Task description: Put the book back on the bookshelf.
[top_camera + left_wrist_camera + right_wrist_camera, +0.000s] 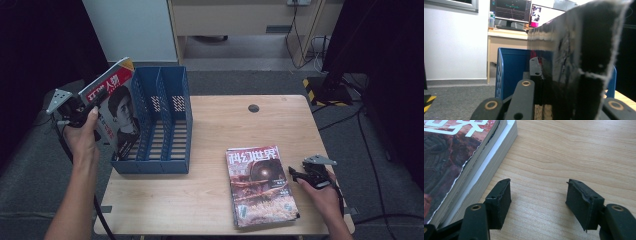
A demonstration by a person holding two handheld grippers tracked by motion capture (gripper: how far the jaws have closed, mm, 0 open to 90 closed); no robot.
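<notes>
One magazine point(117, 107) pinched in the left tool point(80, 107) beside the blue file rack point(165, 120) — not yet filed; right tool point(300, 175) spread, empty, beside the stacked magazines point(260, 185).

The right gripper point(537, 202) hangs low over the wooden table point(579, 152), its two black jaws standing apart with bare wood between them. Just beside the left jaw lies a stack of magazines point(461, 162), page edges facing the gripper, the top cover reddish with white lettering.
</notes>
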